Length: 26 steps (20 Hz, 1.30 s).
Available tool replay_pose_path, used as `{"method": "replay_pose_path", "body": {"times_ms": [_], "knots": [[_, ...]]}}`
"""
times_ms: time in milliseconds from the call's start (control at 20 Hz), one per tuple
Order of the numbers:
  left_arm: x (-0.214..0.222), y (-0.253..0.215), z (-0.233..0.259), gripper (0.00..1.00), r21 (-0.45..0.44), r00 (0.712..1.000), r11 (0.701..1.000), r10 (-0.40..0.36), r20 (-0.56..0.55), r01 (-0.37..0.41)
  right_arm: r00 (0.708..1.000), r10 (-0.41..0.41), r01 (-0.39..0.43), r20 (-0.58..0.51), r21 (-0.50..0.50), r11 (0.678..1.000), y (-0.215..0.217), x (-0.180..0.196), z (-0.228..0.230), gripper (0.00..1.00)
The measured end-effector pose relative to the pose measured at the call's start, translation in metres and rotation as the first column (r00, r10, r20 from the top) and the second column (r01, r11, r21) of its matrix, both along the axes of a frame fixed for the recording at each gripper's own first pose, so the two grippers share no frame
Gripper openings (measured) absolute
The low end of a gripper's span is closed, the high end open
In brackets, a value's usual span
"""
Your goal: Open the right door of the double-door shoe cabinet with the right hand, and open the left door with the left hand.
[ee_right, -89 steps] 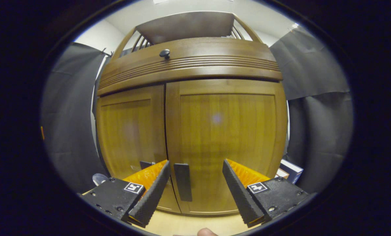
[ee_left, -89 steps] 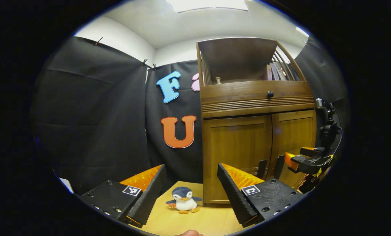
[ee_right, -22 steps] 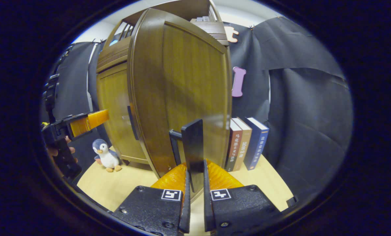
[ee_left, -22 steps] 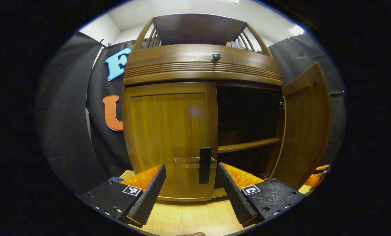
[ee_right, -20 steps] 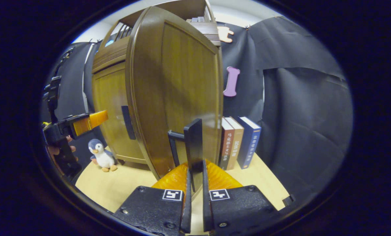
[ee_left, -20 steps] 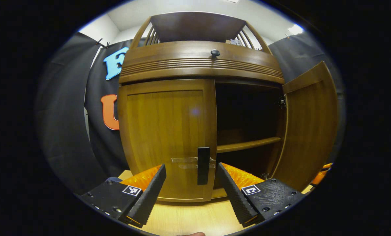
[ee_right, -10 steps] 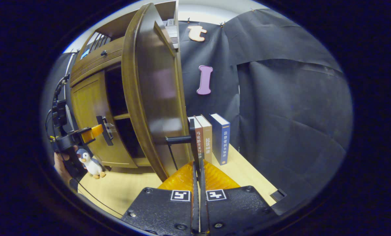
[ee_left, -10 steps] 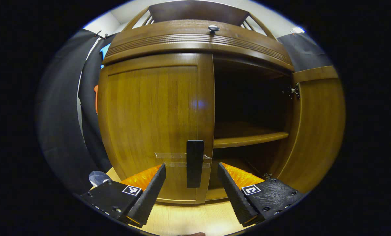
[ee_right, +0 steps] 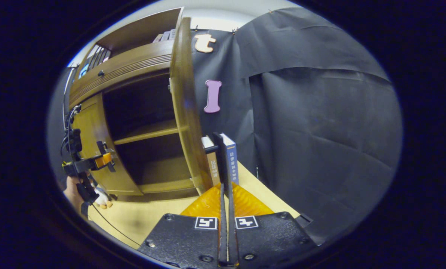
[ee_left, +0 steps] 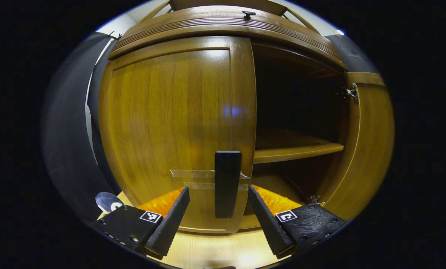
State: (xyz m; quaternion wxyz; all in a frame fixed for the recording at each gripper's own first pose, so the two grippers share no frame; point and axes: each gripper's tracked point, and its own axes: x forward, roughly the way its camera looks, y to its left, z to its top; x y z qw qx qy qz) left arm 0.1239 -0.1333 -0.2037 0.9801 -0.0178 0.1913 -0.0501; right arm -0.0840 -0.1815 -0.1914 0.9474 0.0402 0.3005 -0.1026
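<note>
the cabinet (ee_left: pixel 226 26) is glossy brown wood with a ribbed band and a small round knob (ee_left: pixel 248 14) above its two flat panel doors, and it stands on a pale wooden table (ee_right: pixel 140 216). its left door (ee_left: pixel 170 123) is shut, with a flat dark bar handle (ee_left: pixel 227 183) standing upright near its inner edge and strips of clear tape (ee_left: pixel 193 174) stuck beside the bar. the left gripper (ee_left: pixel 218 209) has its ridged fingers spread wide apart, one on each side of that handle and not touching it. the right door (ee_right: pixel 183 108) is swung wide open — the right gripper (ee_right: pixel 226 194) has its fingers clamped together on the thin handle (ee_right: pixel 223 160) of that door. inside, a plain wooden shelf (ee_left: pixel 294 149) splits the dark space into an upper and a lower compartment; both look bare. upright books (ee_right: pixel 231 158) stand on the table just beyond the open door. a plush toy (ee_left: pixel 108 201) peeks out low at the cabinet's left.
</note>
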Motion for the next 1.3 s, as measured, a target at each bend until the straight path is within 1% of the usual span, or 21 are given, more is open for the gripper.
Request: {"method": "replay_pose_path", "body": {"times_ms": [150,200,250,300,350,400,550,600,650,700,750,800,850,900,950,1000,1050,1100,1150,1200,1300], "knots": [[0.014,-0.003,-0.003,0.94,0.019,1.000,1.000,-0.019,-0.001,0.019,1.000,-0.002,0.003,0.025,-0.036,0.999,0.000,-0.003,0.009,0.05],[0.016,-0.003,-0.006,0.77,0.025,1.000,0.999,-0.023,-0.004,0.023,0.999,0.002,-0.001,0.036,-0.053,0.999,0.001,-0.003,0.012,0.05],[0.021,-0.003,-0.009,0.72,0.032,1.000,0.999,-0.026,-0.005,0.027,0.999,0.007,-0.004,0.046,-0.069,0.998,0.003,-0.004,0.015,0.05],[0.023,-0.003,-0.011,0.72,0.041,1.000,0.999,-0.024,-0.004,0.024,0.998,0.018,-0.014,0.056,-0.077,0.997,0.007,-0.004,0.019,0.05],[0.026,-0.009,-0.013,0.68,0.023,0.999,0.999,-0.047,-0.005,0.047,0.997,0.032,-0.027,0.067,-0.079,0.996,0.011,-0.004,0.021,0.00],[0.025,-0.011,-0.011,0.63,0.019,0.998,0.998,-0.058,0.010,0.057,0.996,0.043,-0.037,0.073,-0.080,0.996,0.015,-0.005,0.023,0.07],[0.026,-0.014,-0.011,0.37,0.056,0.995,0.994,-0.094,0.028,0.092,0.994,0.077,-0.072,0.076,-0.068,0.995,0.027,-0.006,0.028,0.13],[0.023,-0.012,-0.011,0.42,0.059,0.995,0.994,-0.094,0.031,0.092,0.993,0.093,-0.088,0.074,-0.066,0.994,0.032,-0.005,0.026,0.17],[0.024,-0.013,-0.011,0.36,0.061,0.994,0.993,-0.103,0.031,0.101,0.992,0.109,-0.105,0.069,-0.064,0.992,0.037,-0.005,0.025,0.20],[0.021,-0.011,-0.009,0.36,0.052,0.994,0.993,-0.108,0.032,0.107,0.990,0.123,-0.119,0.067,-0.063,0.991,0.041,-0.004,0.024,0.26],[0.025,-0.012,-0.011,0.30,0.049,0.993,0.993,-0.111,0.029,0.109,0.989,0.133,-0.129,0.063,-0.066,0.990,0.045,-0.004,0.023,0.29],[0.024,-0.011,-0.011,0.30,0.053,0.993,0.992,-0.112,0.027,0.110,0.989,0.138,-0.133,0.062,-0.068,0.989,0.047,-0.004,0.023,0.34],[0.024,-0.011,-0.011,0.22,0.053,0.994,0.993,-0.110,0.024,0.109,0.988,0.138,-0.134,0.064,-0.069,0.989,0.049,-0.003,0.023,0.35],[0.024,-0.010,-0.012,0.30,0.043,0.995,0.994,-0.101,0.017,0.100,0.988,0.142,-0.137,0.068,-0.069,0.988,0.052,-0.002,0.023,0.39],[0.023,-0.011,-0.010,0.31,0.042,0.994,0.993,-0.106,0.016,0.106,0.987,0.143,-0.138,0.073,-0.071,0.988,0.054,-0.001,0.025,0.39],[0.020,-0.009,-0.011,0.22,0.042,0.993,0.993,-0.115,0.006,0.115,0.986,0.147,-0.142,0.079,-0.069,0.987,0.056,-0.002,0.025,0.40],[0.018,-0.010,-0.010,0.22,0.035,0.993,0.992,-0.122,0.004,0.122,0.985,0.152,-0.147,0.081,-0.066,0.987,0.059,-0.003,0.025,0.39],[0.015,-0.010,-0.009,0.31,0.026,0.992,0.991,-0.128,0.000,0.128,0.984,0.158,-0.153,0.079,-0.064,0.986,0.060,-0.003,0.024,0.41],[0.011,-0.010,-0.008,0.22,0.021,0.991,0.991,-0.133,0.001,0.133,0.984,0.162,-0.158,0.073,-0.066,0.985,0.060,-0.004,0.021,0.39],[0.006,-0.008,-0.009,0.22,0.023,0.991,0.991,-0.135,0.002,0.135,0.984,0.163,-0.159,0.067,-0.067,0.985,0.060,-0.005,0.020,0.41],[-0.002,-0.005,-0.008,0.23,0.037,0.991,0.990,-0.133,0.003,0.133,0.983,0.172,-0.169,0.063,-0.060,0.984,0.062,-0.006,0.017,0.39]]}}
